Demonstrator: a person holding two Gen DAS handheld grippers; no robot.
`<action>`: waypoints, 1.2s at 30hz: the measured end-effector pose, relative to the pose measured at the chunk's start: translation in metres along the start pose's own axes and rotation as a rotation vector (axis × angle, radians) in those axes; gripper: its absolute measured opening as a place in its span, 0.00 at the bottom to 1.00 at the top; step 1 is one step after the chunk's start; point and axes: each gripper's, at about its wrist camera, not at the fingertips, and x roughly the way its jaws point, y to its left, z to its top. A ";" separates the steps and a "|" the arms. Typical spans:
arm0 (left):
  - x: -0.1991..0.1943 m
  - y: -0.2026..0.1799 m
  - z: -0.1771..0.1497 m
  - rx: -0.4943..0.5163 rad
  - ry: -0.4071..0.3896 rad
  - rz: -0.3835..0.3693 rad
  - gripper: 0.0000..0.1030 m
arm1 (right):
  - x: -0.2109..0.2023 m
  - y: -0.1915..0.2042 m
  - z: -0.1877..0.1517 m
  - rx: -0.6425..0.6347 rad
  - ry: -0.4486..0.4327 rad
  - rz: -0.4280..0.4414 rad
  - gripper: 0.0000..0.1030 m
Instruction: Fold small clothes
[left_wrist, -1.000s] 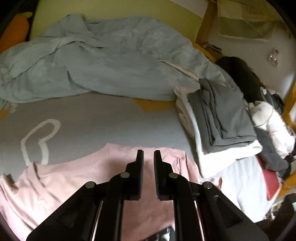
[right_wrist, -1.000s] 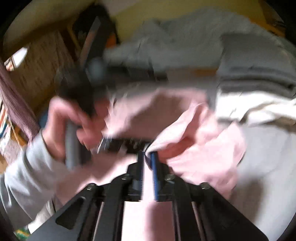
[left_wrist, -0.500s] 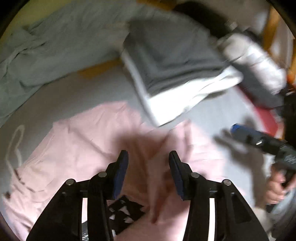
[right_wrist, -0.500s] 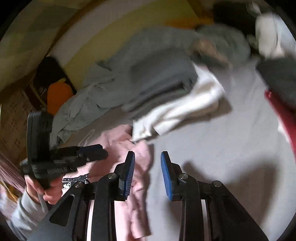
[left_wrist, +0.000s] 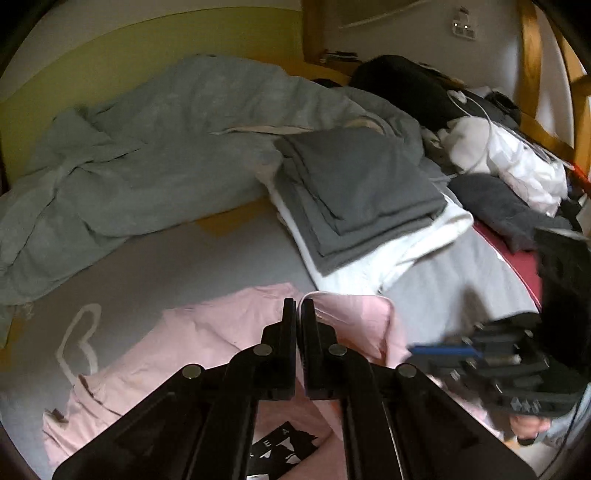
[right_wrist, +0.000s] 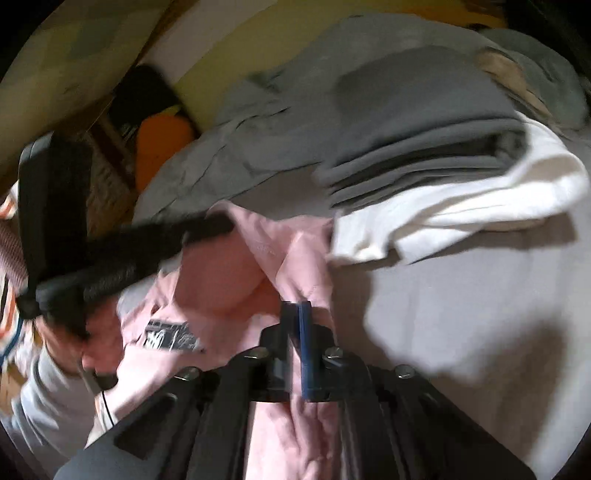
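A pink T-shirt (left_wrist: 207, 350) with a black print (left_wrist: 284, 446) lies crumpled on the grey bed sheet (left_wrist: 166, 266). My left gripper (left_wrist: 298, 306) is shut, and a raised fold of the shirt's far edge is pinched at its tips. In the right wrist view the pink T-shirt (right_wrist: 221, 280) is lifted into a tent. My right gripper (right_wrist: 296, 308) is shut on its near right edge, while the left gripper (right_wrist: 218, 225) holds the far corner. The right gripper (left_wrist: 417, 350), with its blue pad, shows at the right of the left wrist view, a hand beneath it.
A stack of folded grey and white clothes (left_wrist: 354, 192) lies just beyond the shirt. A rumpled grey-blue duvet (left_wrist: 166, 147) fills the back of the bed. Loose white and dark clothes (left_wrist: 509, 166) and a wooden bed frame (left_wrist: 532, 55) are at the right. An orange cushion (right_wrist: 162, 144) sits far left.
Both grippers opened half a second ago and have now shut on the pink shirt's edges. The shirt's right side has been lifted off the sheet into a fold.
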 end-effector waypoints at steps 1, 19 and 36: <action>0.000 0.003 0.000 -0.010 0.003 0.010 0.02 | -0.007 0.009 0.000 -0.039 -0.021 0.023 0.02; -0.002 0.093 -0.047 -0.290 -0.025 -0.149 0.33 | -0.031 0.065 -0.045 -0.323 0.115 0.072 0.13; 0.136 0.079 0.006 -0.355 0.254 -0.248 0.50 | 0.008 0.039 -0.049 -0.163 0.207 -0.169 0.35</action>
